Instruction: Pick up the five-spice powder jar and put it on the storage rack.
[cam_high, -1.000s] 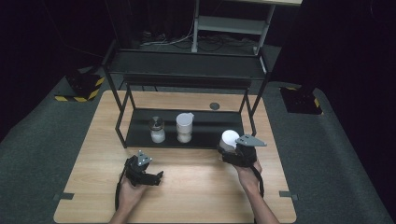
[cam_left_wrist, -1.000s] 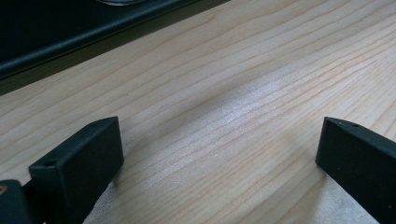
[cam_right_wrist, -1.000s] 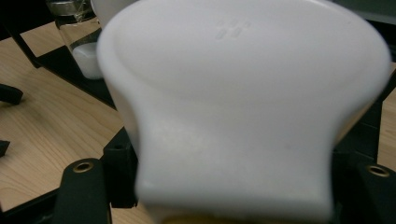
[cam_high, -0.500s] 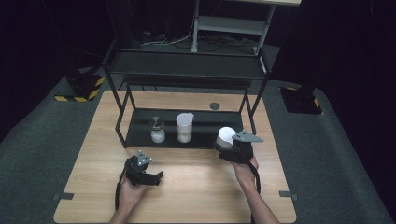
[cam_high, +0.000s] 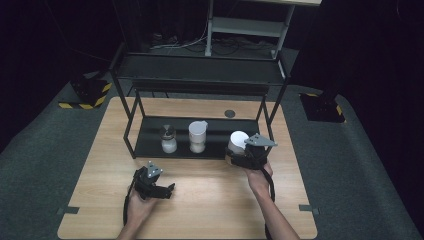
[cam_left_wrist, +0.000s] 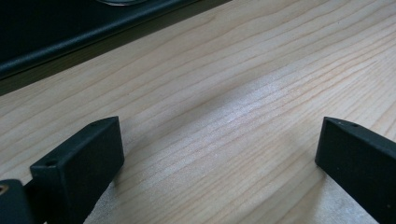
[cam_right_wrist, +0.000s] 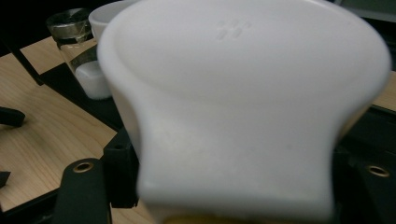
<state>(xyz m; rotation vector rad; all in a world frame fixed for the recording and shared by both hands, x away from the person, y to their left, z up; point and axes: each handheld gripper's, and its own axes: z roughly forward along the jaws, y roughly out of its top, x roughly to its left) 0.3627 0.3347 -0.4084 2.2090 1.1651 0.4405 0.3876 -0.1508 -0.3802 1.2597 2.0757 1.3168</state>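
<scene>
My right gripper (cam_high: 242, 153) is shut on a white container (cam_high: 237, 140) with a wide white top, held at the right front corner of the black rack's lower shelf (cam_high: 150, 146). In the right gripper view the container (cam_right_wrist: 243, 93) sits between the black fingers (cam_right_wrist: 119, 173), very close to the lens. My left gripper (cam_high: 160, 187) rests low over the wooden table (cam_high: 215, 210) in front of the rack. Its jaws stand open over bare wood (cam_left_wrist: 219, 135) with nothing between them.
On the lower shelf stand a glass shaker (cam_high: 168, 139) with a metal lid and a white spouted cup (cam_high: 198, 135); both appear behind the container (cam_right_wrist: 81, 42) (cam_right_wrist: 105, 16). The rack's upper shelf (cam_high: 200, 67) overhangs them. A round grommet (cam_high: 229, 113) sits behind the rack.
The right gripper has shifted slightly left and toward the shelf with the white container. The left gripper has stayed in place.
</scene>
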